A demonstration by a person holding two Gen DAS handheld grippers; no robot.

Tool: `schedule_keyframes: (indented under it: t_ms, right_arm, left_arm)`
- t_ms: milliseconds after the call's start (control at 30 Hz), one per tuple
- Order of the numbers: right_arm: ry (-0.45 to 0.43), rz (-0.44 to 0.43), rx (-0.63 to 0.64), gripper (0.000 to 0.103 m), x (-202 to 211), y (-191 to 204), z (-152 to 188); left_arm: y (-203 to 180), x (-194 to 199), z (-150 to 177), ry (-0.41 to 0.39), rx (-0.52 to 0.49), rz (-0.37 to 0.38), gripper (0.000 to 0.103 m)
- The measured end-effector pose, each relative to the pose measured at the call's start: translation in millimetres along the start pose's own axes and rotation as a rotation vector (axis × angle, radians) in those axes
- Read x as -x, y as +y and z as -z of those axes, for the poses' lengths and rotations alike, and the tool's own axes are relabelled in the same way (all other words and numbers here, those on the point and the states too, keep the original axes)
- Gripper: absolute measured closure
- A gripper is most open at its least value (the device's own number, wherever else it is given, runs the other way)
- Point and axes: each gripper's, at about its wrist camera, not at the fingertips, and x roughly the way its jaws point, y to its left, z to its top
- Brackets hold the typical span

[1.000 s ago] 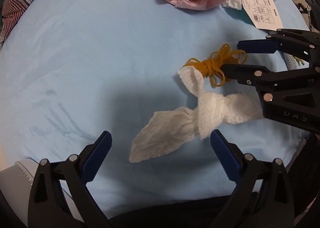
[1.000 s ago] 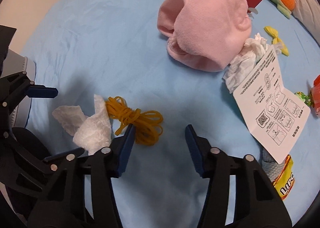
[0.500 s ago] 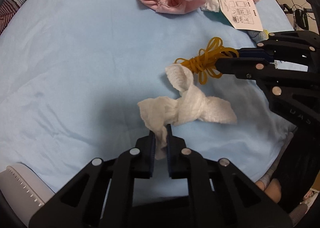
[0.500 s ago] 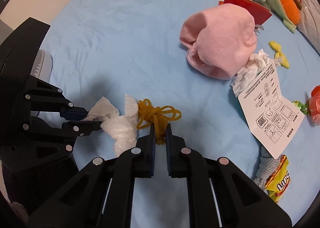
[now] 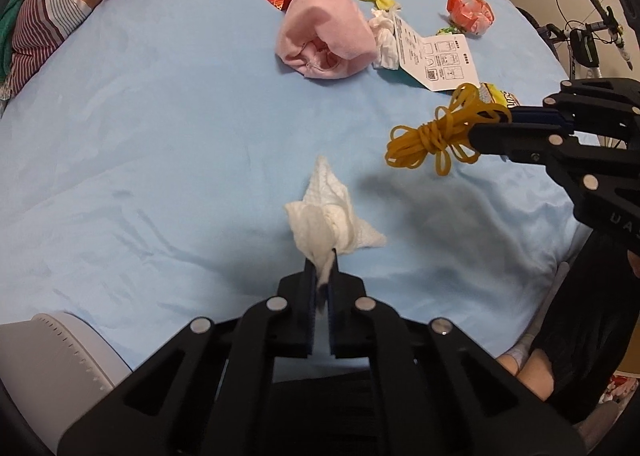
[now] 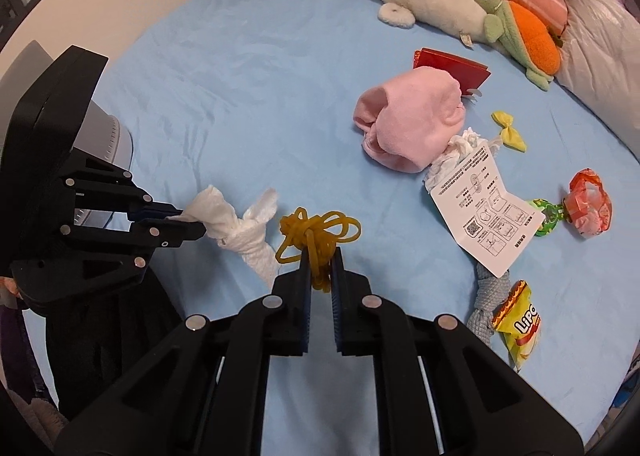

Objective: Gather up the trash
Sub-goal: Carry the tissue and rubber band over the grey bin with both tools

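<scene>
My left gripper [image 5: 322, 268] is shut on a crumpled white tissue [image 5: 330, 217], which hangs lifted above the blue bed sheet [image 5: 160, 159]. In the right wrist view the same tissue [image 6: 240, 232] sticks out from the left gripper [image 6: 198, 225] at the left. My right gripper [image 6: 320, 264] is shut on a bundle of yellow rubber bands [image 6: 316, 234], also lifted off the sheet. From the left wrist view the rubber bands [image 5: 436, 135] hang at the tip of the right gripper [image 5: 492, 127], to the right of the tissue.
On the bed lie a pink knit hat [image 6: 412, 121], another crumpled tissue [image 6: 452, 155], a printed leaflet [image 6: 484, 207], a yellow snack bag [image 6: 518, 324], a grey rope piece [image 6: 486, 304], red wrappers [image 6: 588, 203], a yellow bow [image 6: 508, 129] and plush toys [image 6: 440, 3]. A white bin [image 5: 52, 368] stands at the bed's near edge.
Both grippers closed, the left on the tissue and the right on the rubber bands, then rose, lifting both items off the sheet and apart from each other.
</scene>
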Motion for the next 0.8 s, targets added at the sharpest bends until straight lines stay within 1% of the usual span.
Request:
schedule_keyframes:
  t_ms: [100, 233, 400, 633, 800]
  right_arm:
    - [-0.017, 0.002, 0.008, 0.095, 13.5, 6.6, 0.6]
    - [-0.055, 0.001, 0.015, 0.095, 32.8, 17.4, 0.4]
    - [-0.107, -0.003, 0.041, 0.095, 63.1, 38.7, 0.6]
    - [-0.202, -0.032, 0.108, 0.095, 113.9, 83.8, -5.1]
    - [-0.265, -0.078, 0.191, 0.095, 148.2, 131.6, -13.9]
  left_arm:
    - [-0.2, 15.7, 5.3, -0.033, -0.004, -0.010, 0.099]
    - [0.6, 41.0, 13.5, -0.087, 0.017, -0.027, 0.099]
    - [8.2, 84.3, 34.8, -0.162, 0.055, -0.061, 0.099]
    - [21.3, 160.8, 82.3, -0.279, 0.125, -0.152, 0.099]
    - [34.6, 224.0, 126.2, -0.369, 0.194, -0.240, 0.099]
